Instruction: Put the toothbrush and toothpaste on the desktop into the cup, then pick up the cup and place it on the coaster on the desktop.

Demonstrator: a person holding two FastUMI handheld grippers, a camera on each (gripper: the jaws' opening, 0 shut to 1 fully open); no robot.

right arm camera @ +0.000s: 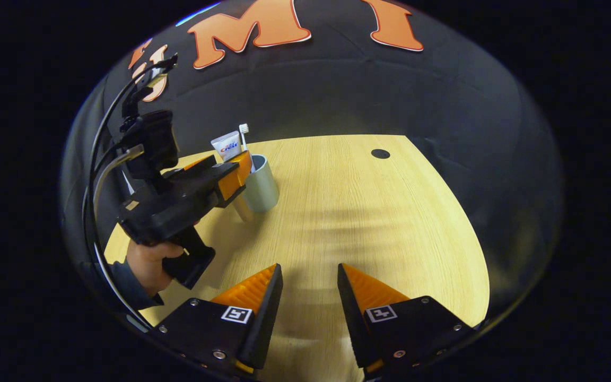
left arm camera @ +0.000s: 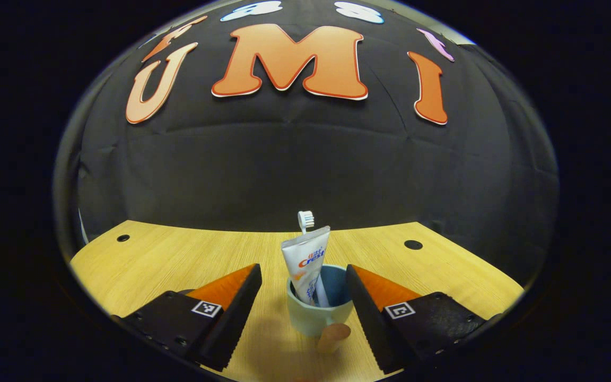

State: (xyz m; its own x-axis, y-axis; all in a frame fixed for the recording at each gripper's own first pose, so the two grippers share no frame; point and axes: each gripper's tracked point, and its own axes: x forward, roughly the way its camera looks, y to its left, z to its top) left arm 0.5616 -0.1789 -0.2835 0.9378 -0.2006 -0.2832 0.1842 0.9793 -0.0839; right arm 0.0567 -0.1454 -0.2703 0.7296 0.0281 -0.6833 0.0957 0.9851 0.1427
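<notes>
A pale blue-green cup stands on the wooden desktop, its tan handle turned toward me. A white toothpaste tube and a toothbrush stand upright inside it, bristles on top. My left gripper is open, with one finger on each side of the cup at rim height; I cannot tell whether they touch it. In the right gripper view the cup, tube and brush sit at the far left, with the left gripper against them. My right gripper is open and holds nothing, well short of the cup.
A hand holds the left gripper, and cables arch above it. The desktop has round holes near its back edge. Black cloth walls the booth behind. Bare wood stretches ahead of the right gripper.
</notes>
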